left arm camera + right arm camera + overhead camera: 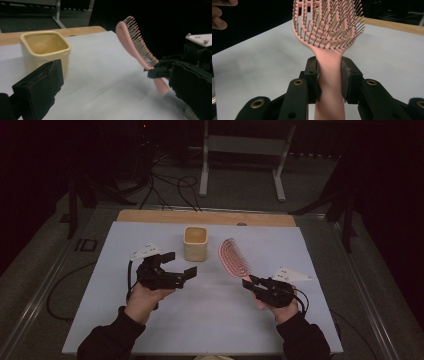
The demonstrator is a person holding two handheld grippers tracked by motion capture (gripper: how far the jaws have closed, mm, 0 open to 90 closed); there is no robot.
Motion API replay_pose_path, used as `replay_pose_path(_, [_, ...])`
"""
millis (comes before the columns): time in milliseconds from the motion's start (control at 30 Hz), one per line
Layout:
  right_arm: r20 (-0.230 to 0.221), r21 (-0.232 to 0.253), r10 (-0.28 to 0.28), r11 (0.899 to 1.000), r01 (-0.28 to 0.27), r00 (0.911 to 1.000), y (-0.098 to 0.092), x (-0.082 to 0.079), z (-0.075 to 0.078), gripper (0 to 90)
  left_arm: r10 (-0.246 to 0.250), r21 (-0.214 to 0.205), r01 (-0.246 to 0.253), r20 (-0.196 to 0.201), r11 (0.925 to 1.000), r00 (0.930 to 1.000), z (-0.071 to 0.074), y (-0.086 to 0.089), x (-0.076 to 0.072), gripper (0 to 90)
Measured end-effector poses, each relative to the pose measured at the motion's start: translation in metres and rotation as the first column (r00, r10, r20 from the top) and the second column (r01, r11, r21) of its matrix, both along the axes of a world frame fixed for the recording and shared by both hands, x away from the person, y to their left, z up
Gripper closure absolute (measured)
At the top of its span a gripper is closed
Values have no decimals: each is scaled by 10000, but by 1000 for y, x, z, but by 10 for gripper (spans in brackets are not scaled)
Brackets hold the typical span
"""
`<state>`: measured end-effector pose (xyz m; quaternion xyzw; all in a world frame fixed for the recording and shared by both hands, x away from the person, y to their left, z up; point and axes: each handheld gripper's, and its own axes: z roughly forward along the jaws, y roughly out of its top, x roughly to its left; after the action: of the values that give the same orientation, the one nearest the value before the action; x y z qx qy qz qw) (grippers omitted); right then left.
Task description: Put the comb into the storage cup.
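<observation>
Hairbrush (234, 257), pink and open-backed with grey bristles, was clamped by its handle between the jaws of the right gripper (251, 282), its head raised off the table and slanting toward the far side, just beside a square cream cup (195, 243). In the right gripper view the two black pads pressed on either side of the handle (329, 75) and the bristles faced the camera. The left gripper (181, 264) hung above the near-left part of the table, its jaws spread apart with nothing between them; in the left gripper view the cup (45, 51) sat beyond one jaw and the brush (136, 42) beyond the other.

A pale blue-grey sheet (210, 320) covered most of the table, smooth and bare around the cup, with a strip of light wood (150, 216) left showing along the far edge. Both dark sleeves entered from the near side. Beyond the table the room was dim: a grey floor, black cables (170, 187) looping across it, and the white legs of a stand (204, 170) at the back.
</observation>
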<state>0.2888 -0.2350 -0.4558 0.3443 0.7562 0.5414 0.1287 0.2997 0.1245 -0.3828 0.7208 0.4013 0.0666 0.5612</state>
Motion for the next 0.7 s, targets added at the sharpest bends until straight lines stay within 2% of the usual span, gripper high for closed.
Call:
replay_pose_path(33, [0,0,0,10000,0,10000,0,0,0,702,0,0,0,0,10000,10000,0,0,0,2])
replay_pose_path(167, [-30,-55,50,10000,-50,10000,1,0,0,701,12,-487,-33,-448,9988,9990,2,-12,8,2])
replay_pose_path(367, [-59,-105,31,9999,-31,10000,1,0,-1,702,-100,-719,43,-790,9974,9968,4,-25,17,2])
replay_pose_path(500, [-32,-133,46,9999,-46,10000,1,1,-2,701,-112,-951,2,-1159,9955,9932,5,-33,23,2])
replay_pose_path(600, [-15,-155,23,9999,-23,10000,2,1,-1,702,-72,-1302,-131,-1541,9914,9880,4,-39,28,2])
replay_pose_path(700, [-16,-174,25,9998,-26,10000,2,1,-2,701,-43,-1369,-201,-1753,9904,9845,4,-44,31,2])
